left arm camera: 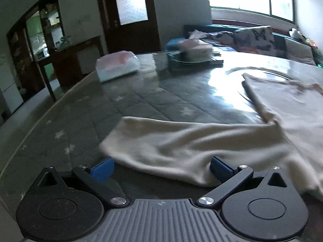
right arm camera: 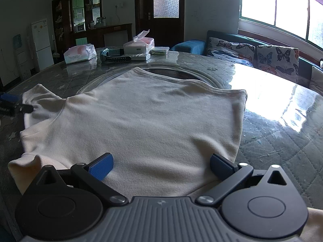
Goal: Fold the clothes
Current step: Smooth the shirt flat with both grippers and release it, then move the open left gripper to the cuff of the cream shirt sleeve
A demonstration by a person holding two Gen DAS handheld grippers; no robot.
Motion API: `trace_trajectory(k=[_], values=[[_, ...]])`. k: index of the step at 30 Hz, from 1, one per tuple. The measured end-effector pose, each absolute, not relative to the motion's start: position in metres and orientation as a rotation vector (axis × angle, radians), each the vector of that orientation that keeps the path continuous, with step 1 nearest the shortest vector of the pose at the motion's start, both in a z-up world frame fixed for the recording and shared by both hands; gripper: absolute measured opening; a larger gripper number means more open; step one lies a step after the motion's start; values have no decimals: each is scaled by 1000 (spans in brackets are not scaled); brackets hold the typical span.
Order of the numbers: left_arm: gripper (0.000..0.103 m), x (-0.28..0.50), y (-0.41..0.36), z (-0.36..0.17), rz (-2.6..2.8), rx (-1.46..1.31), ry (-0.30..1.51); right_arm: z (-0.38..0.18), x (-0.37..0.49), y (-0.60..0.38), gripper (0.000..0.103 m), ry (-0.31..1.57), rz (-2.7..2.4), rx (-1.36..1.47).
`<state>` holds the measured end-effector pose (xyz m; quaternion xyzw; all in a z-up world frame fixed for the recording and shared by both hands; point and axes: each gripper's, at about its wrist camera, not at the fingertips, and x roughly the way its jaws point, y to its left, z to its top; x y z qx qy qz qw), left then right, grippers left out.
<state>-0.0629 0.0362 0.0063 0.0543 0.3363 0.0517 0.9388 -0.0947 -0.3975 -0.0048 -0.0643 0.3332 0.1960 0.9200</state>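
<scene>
A cream fleece shirt [right arm camera: 141, 117] lies spread on the glass-topped round table [right arm camera: 272, 141]. Its right side is folded over the body, and its left sleeve [left arm camera: 171, 143] stretches out flat to the left. My left gripper [left arm camera: 161, 168] is open, its blue pads either side of the sleeve's near edge, the right pad touching the cloth. It also shows in the right wrist view [right arm camera: 12, 105] at the sleeve. My right gripper [right arm camera: 160, 164] is open over the shirt's near part, its pads wide apart above the fabric.
At the table's far side sit a tissue pack [right arm camera: 79, 53], a wristwatch [right arm camera: 113, 55], a white box with an open tissue pack [right arm camera: 139, 47] and a small tray [right arm camera: 160, 50]. A sofa with butterfly cushions [right arm camera: 252, 55] stands behind, right. The table edge curves away at left [left arm camera: 30, 133].
</scene>
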Motion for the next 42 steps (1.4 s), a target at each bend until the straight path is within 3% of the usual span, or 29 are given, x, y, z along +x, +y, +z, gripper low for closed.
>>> trace_trajectory(k=[9,20,29,42], values=[[103,-35,29,7,111,296,650,-5,-95,-397,103,685,403,-132],[103,-63,-13,38,-49,225,607,-5,-94,-396,103,685,400,-139],[103,-73,-77,21,-194,325,605,-5,-94,-397,103,685,401,-139],[103,-44,-68,13,-156,273,663,-5,-95,-396,103,685,402,-135]])
